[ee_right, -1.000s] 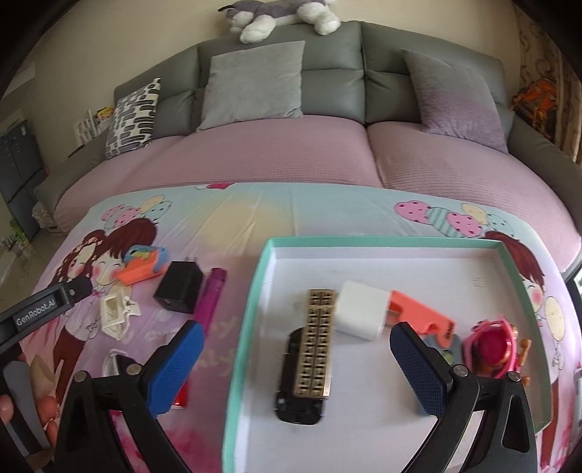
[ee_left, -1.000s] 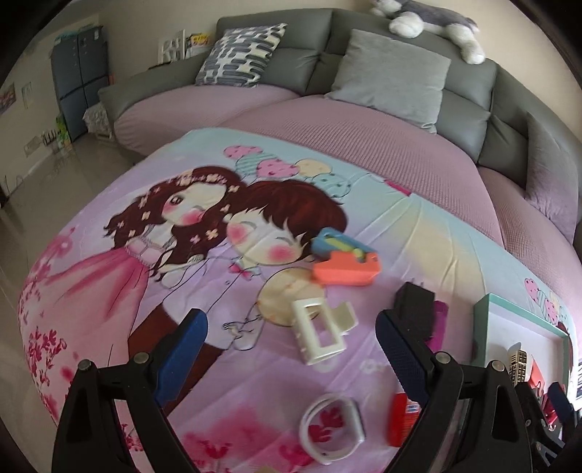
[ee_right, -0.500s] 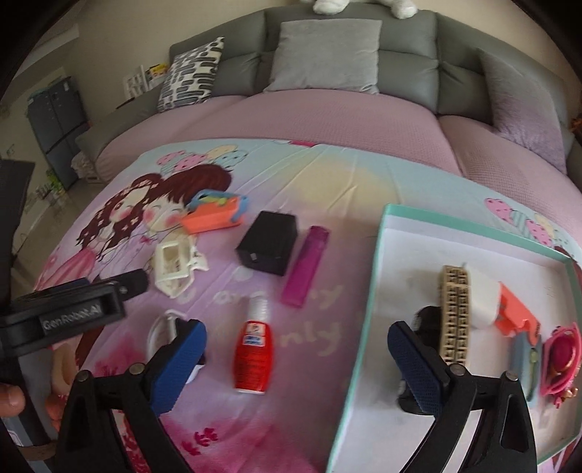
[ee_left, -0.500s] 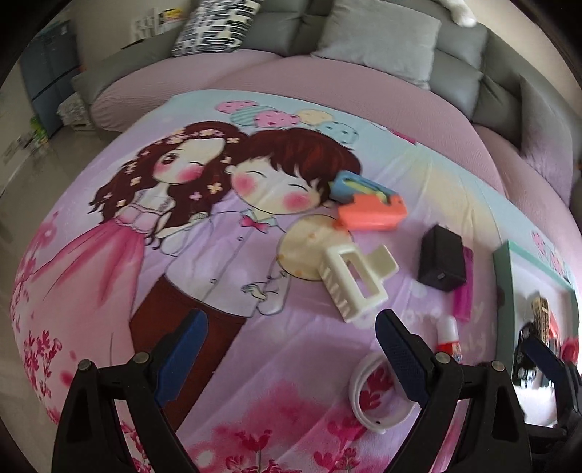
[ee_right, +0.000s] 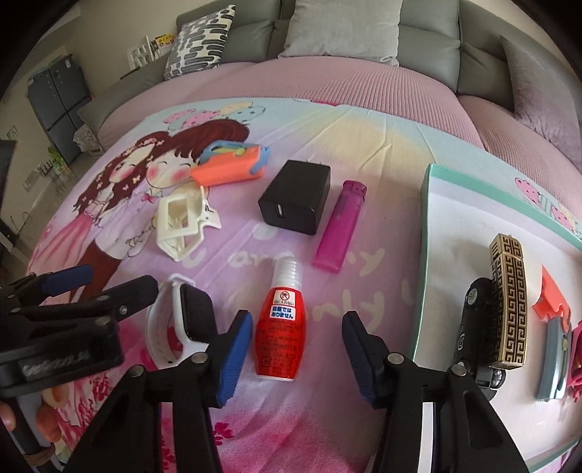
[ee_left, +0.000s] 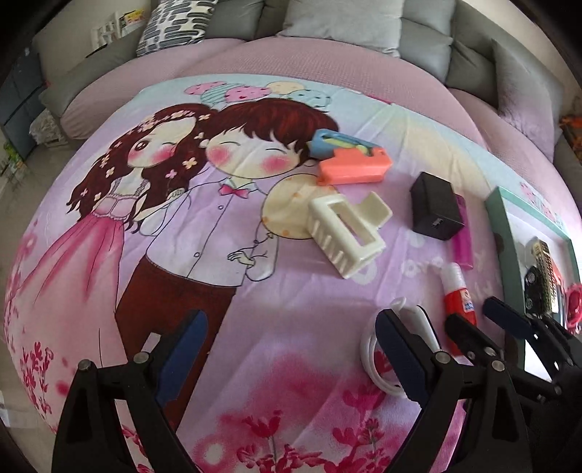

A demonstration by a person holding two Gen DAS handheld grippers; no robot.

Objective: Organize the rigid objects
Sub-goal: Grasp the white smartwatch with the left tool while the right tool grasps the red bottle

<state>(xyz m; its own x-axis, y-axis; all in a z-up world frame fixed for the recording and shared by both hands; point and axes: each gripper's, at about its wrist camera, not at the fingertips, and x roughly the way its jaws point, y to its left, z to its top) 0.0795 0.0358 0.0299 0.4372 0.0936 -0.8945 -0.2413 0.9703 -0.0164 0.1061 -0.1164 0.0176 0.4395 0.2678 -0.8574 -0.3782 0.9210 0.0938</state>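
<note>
My right gripper (ee_right: 296, 340) is open, its fingers on either side of a red bottle (ee_right: 280, 330) lying on the cartoon cloth. My left gripper (ee_left: 291, 345) is open and empty over the cloth, with a white smartwatch (ee_left: 398, 349) by its right finger; the watch also shows in the right wrist view (ee_right: 182, 322). Beyond lie a cream hair claw (ee_left: 347, 233), a black charger (ee_right: 295, 196), a pink lighter (ee_right: 341, 225) and an orange clip (ee_right: 227, 169). A teal-rimmed tray (ee_right: 423, 233) at the right holds a gold patterned clip (ee_right: 509, 294) and several other items.
A grey sofa with cushions (ee_right: 343, 29) runs behind the cloth-covered surface. The left gripper's body (ee_right: 62, 327) sits close on the left in the right wrist view. The floor and a dark cabinet (ee_right: 58, 94) are at the far left.
My right gripper has moved left from over the tray and down around the red bottle. My left gripper has tilted down toward the cloth, by the watch.
</note>
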